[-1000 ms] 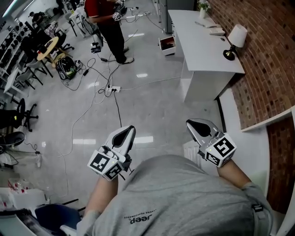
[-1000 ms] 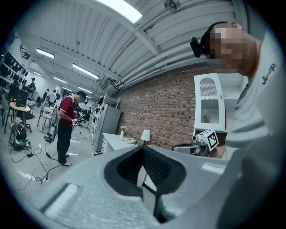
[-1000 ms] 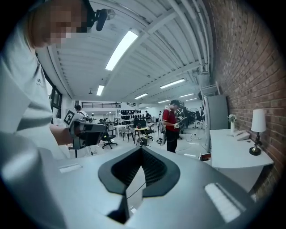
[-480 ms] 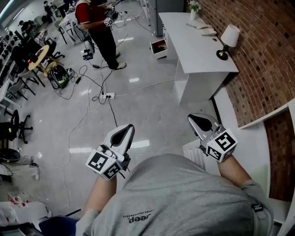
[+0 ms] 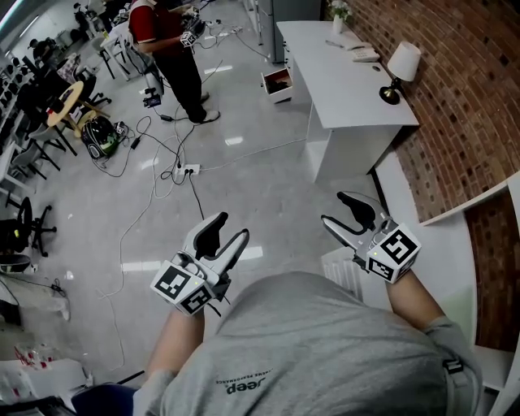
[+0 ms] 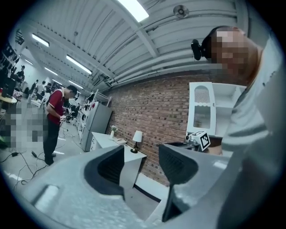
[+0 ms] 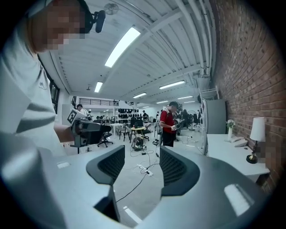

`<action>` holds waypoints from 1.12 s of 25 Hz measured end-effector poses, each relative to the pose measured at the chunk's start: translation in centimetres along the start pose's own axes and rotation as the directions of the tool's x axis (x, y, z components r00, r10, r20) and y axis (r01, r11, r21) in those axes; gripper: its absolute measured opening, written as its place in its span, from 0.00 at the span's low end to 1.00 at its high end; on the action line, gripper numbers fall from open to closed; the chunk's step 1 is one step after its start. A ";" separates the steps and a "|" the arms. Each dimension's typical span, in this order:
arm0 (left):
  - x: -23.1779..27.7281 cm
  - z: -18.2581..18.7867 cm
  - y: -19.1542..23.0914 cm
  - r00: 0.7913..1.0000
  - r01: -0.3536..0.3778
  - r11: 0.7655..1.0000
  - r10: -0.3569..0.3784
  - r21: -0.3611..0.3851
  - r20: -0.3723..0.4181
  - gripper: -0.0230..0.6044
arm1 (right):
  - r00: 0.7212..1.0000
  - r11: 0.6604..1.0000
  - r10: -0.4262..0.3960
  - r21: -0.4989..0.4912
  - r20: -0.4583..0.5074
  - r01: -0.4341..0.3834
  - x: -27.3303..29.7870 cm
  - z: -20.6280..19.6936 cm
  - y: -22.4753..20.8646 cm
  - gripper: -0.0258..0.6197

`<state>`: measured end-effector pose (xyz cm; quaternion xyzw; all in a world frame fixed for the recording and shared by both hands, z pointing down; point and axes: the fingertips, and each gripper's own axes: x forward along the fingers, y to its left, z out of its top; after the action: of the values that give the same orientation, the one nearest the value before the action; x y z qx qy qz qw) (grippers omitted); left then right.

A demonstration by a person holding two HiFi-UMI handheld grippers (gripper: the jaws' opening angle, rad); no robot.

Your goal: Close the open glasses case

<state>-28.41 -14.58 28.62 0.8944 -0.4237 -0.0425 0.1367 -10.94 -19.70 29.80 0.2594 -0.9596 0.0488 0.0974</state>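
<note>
No glasses case can be made out with certainty; a small light object [image 5: 366, 55] lies on the far white desk [image 5: 349, 89], too small to identify. In the head view my left gripper [image 5: 226, 231] is held in front of my chest over the floor. Its jaws are opening, with nothing between them. To the right my right gripper [image 5: 340, 210] is held the same way, its jaws opening on nothing too. The left gripper view shows the left gripper [image 6: 140, 163] pointing toward the brick wall. The right gripper view shows the right gripper [image 7: 139, 163] pointing into the hall.
A table lamp [image 5: 400, 69] and a small plant [image 5: 337, 12] stand on the desk by the brick wall [image 5: 471, 97]. A person in a red shirt [image 5: 166, 41] stands far off. Cables [image 5: 183, 171] trail over the floor. A white shelf unit [image 5: 451, 260] is at my right.
Both grippers' jaws were shut together in the earlier frames and now stand apart. The hands have hardly shifted.
</note>
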 end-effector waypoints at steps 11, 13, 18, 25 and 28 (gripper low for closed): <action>9.0 -2.8 -4.9 0.972 0.215 0.977 -0.213 0.008 -0.097 0.42 | 0.981 0.983 -0.182 -0.019 -0.070 0.181 -7.8 -3.9 -5.7 0.44; 11.6 -4.1 -7.0 0.956 0.268 0.963 -0.266 0.001 -0.125 0.42 | 0.971 0.976 -0.220 -0.023 -0.096 0.219 -10.3 -5.3 -7.2 0.45; 17.0 -8.5 -12.3 0.898 0.397 0.917 -0.396 -0.037 -0.193 0.42 | 0.940 0.957 -0.290 -0.032 -0.178 0.289 -16.1 -9.4 -10.1 0.46; 23.1 -14.9 -19.3 0.813 0.514 0.855 -0.513 -0.074 -0.275 0.42 | 0.913 0.954 -0.299 -0.059 -0.279 0.295 -21.7 -14.9 -13.5 0.48; 25.0 -17.9 -22.0 0.778 0.549 0.831 -0.549 -0.093 -0.305 0.44 | 0.906 0.961 -0.274 -0.061 -0.323 0.269 -23.1 -17.6 -14.6 0.50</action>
<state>7.41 -16.84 40.58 0.9737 -0.1172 0.0648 0.1843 18.85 -18.46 42.74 0.3776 -0.8849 0.0701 0.2636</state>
